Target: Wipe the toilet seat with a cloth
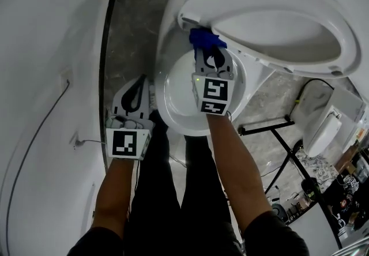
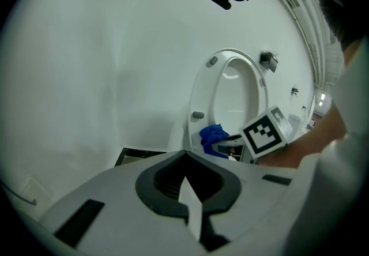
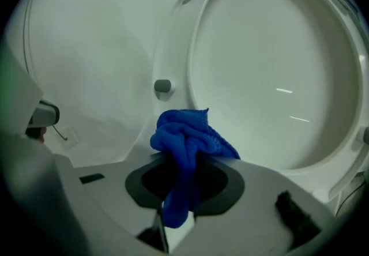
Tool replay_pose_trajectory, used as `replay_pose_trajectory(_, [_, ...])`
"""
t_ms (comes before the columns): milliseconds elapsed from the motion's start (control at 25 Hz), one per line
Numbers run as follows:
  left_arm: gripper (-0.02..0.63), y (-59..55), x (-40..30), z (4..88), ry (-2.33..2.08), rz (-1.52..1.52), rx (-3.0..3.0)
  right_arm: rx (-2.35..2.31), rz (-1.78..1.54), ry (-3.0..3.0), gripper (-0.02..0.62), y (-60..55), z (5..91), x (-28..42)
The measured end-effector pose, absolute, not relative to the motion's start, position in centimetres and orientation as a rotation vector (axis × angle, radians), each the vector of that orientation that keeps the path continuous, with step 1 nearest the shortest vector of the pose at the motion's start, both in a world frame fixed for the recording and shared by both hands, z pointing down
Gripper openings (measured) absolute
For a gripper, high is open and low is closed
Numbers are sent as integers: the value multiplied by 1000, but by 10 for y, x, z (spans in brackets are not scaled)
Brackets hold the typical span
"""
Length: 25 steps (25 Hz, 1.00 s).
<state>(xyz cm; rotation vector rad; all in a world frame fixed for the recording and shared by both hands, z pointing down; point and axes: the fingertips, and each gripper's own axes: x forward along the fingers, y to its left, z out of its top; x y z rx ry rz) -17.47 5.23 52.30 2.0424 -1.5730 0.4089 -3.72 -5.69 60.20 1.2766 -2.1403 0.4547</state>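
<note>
The white toilet's seat [image 1: 288, 24] is tipped up over the bowl [image 1: 173, 110]. My right gripper [image 1: 209, 50] is shut on a bunched blue cloth [image 1: 204, 37], which sits at the raised seat's lower edge near the hinge. In the right gripper view the cloth [image 3: 184, 139] bulges out of the jaws in front of the seat ring [image 3: 173, 64]. My left gripper [image 1: 140, 81] hangs to the left of the bowl, shut with nothing in it. The left gripper view shows its closed tips [image 2: 185, 157], with the cloth [image 2: 212, 134] and seat [image 2: 233, 61] beyond.
A white wall with a thin cable [image 1: 40, 128] runs along the left. A strip of dark floor [image 1: 130, 30] lies between wall and toilet. A black folding stand [image 1: 277, 134], another white fixture [image 1: 323, 128] and clutter fill the right side.
</note>
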Motion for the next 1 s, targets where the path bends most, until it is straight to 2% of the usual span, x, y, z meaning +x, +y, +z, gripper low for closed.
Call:
replay_pose_trajectory(480, [-2,23,-186,506,-1621,380,2111,1339,319,-2363,84,-73,502,-71])
replay_pose_trajectory(1000, [0,20,-140,481,-1583,348,2155,1454,265,-2617,86,-109,363,-59])
